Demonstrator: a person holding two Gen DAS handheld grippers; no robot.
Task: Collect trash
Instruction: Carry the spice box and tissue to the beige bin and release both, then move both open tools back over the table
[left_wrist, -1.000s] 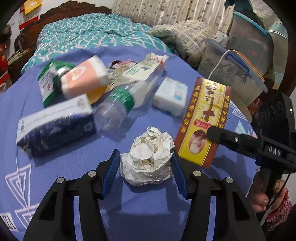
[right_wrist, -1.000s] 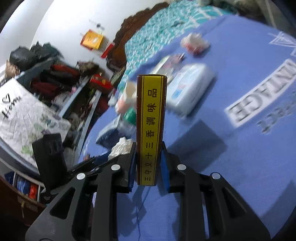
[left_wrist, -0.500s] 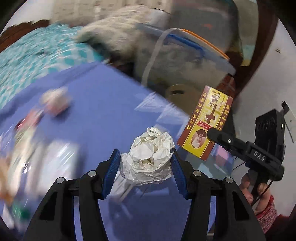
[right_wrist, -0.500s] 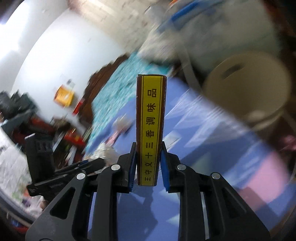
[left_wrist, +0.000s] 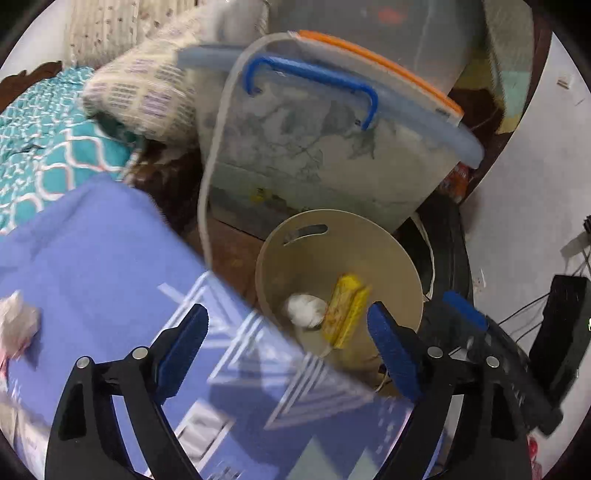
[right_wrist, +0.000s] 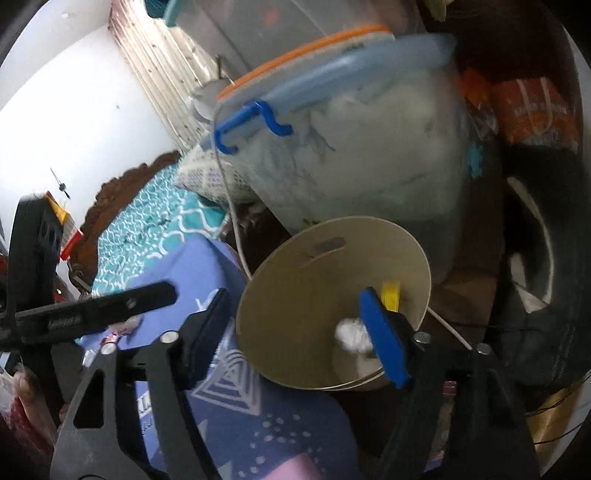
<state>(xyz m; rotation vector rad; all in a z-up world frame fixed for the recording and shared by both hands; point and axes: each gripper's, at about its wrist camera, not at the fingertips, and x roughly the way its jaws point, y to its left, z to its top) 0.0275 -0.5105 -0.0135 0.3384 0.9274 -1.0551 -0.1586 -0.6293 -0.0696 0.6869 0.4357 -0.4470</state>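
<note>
A beige round bin (left_wrist: 340, 236) (right_wrist: 295, 295) stands on the floor just past the edge of the blue bedspread (left_wrist: 92, 266). Inside it lie the crumpled white paper ball (left_wrist: 304, 308) (right_wrist: 351, 334) and the yellow box (left_wrist: 345, 314) (right_wrist: 391, 295). My left gripper (left_wrist: 288, 347) hangs over the bed's edge by the bin, its jaws opening with nothing between them. My right gripper (right_wrist: 295, 332) is above the bin's mouth, jaws opening and empty too. The left gripper's finger (right_wrist: 110, 301) shows at the left of the right wrist view.
A clear storage tub (left_wrist: 332, 155) with a blue handle and lid stands behind the bin. A white cable (left_wrist: 207, 192) hangs down beside it. A dark tyre (right_wrist: 535, 295) lies right of the bin. A small crumpled wrapper (left_wrist: 16, 325) rests on the bedspread at left.
Both grippers swung from over the bed to the bin. The left let go of the paper ball and the right let go of the yellow box; both now lie in the bin.
</note>
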